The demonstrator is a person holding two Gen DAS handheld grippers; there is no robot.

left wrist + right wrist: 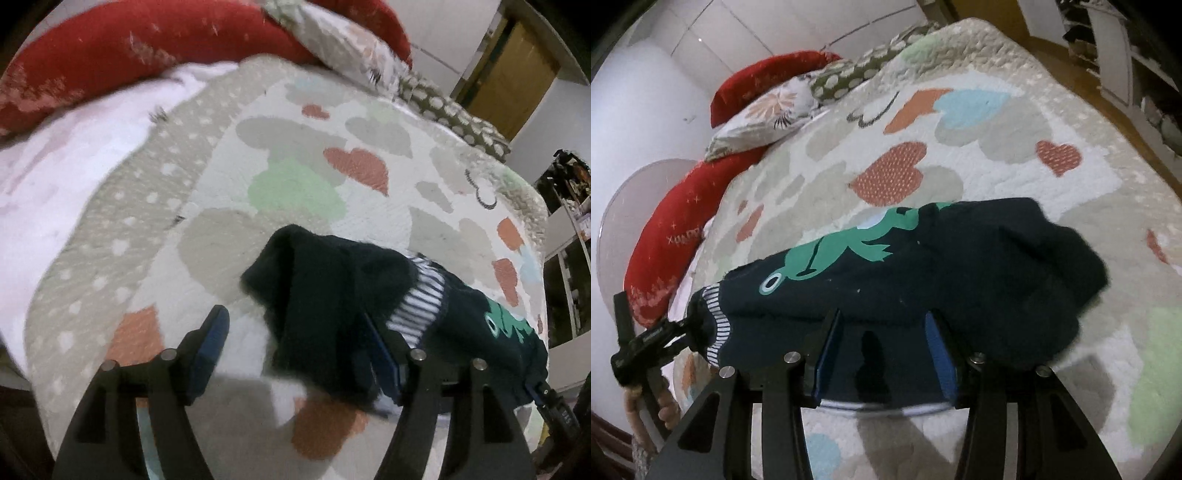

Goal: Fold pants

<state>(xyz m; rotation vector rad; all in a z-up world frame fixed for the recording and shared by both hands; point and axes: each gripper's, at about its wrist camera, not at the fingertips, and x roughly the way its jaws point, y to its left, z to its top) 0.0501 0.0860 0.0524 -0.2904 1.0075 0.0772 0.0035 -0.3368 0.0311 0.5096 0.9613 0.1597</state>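
- Where we begin, nearest: our right gripper [882,354], jaws apart, navy pants [923,266] lying between the blue pads [940,354].
- Our left gripper [295,350], jaws apart; its right finger is under the pants' dark fold.
- Pants with green frog print [846,247], striped cuff [716,325], on heart-patterned quilt [960,147].
- Farthest: red bolster [676,236], floral pillow [764,114].
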